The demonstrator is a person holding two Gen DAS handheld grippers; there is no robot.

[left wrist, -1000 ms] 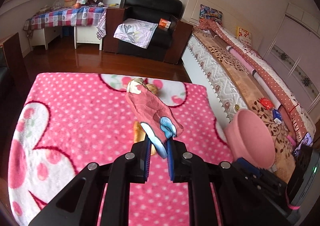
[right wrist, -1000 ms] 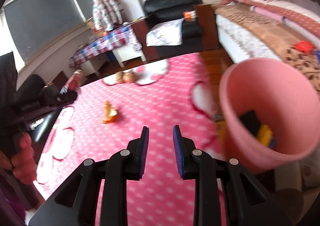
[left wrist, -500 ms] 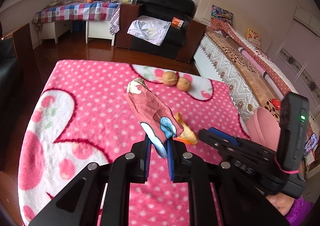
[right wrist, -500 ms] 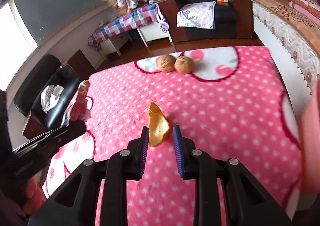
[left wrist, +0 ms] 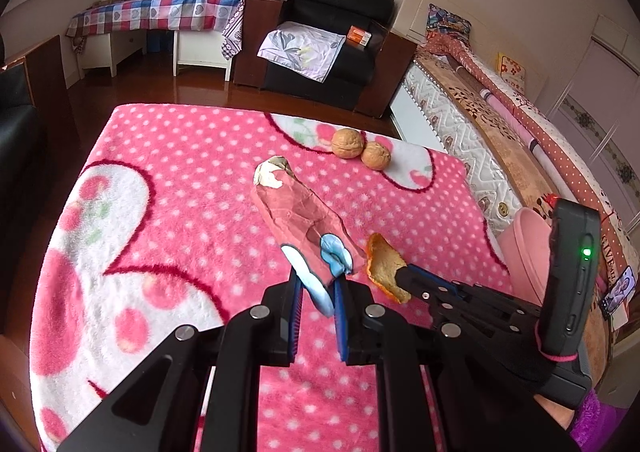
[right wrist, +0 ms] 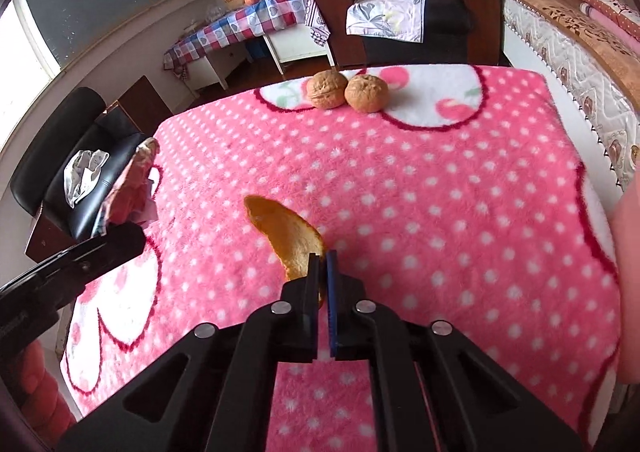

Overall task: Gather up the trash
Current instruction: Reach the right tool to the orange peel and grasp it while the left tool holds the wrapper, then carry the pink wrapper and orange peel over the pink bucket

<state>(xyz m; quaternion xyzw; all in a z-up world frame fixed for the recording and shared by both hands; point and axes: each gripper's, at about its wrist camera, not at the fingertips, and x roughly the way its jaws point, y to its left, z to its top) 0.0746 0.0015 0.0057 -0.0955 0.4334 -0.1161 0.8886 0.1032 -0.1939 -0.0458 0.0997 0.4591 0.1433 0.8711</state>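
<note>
Left gripper [left wrist: 316,294] clamped on crumpled red wrapper [left wrist: 298,218], lifted above pink dotted blanket [left wrist: 180,188]. Right gripper [right wrist: 323,258] just beside it, jaws pinched tight on lower edge of orange peel [right wrist: 292,236]. Two walnuts [right wrist: 346,90] touching each other at blanket's far edge. Pink bin [left wrist: 526,248] off blanket's right side, partly hidden behind right gripper's body.

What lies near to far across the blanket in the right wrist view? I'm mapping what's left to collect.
Right gripper, closing on the orange peel → bare polka-dot blanket → two walnuts side by side at the far edge.
</note>
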